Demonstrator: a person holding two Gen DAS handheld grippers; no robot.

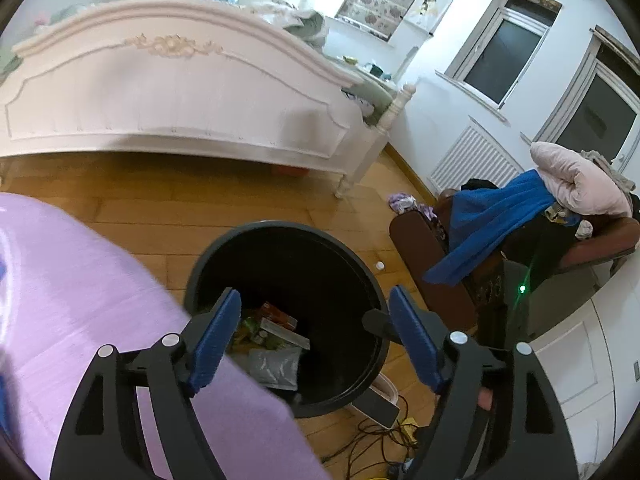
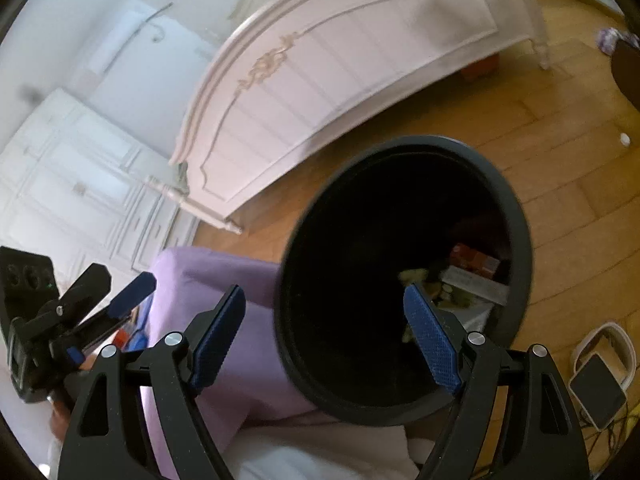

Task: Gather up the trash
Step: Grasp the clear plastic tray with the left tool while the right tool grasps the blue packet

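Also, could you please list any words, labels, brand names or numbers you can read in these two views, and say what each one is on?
No text can be read in either view.
Packaging in the black bin: the red carton and the grey pouch show print, too blurred to read.
Poster on the wall by the window: a picture only, lettering too small to tell.
Phone on the floor: blank screen.

White bed footboard (image 1: 172, 92); blue towel (image 1: 492, 220) on brown chair (image 1: 424, 256).
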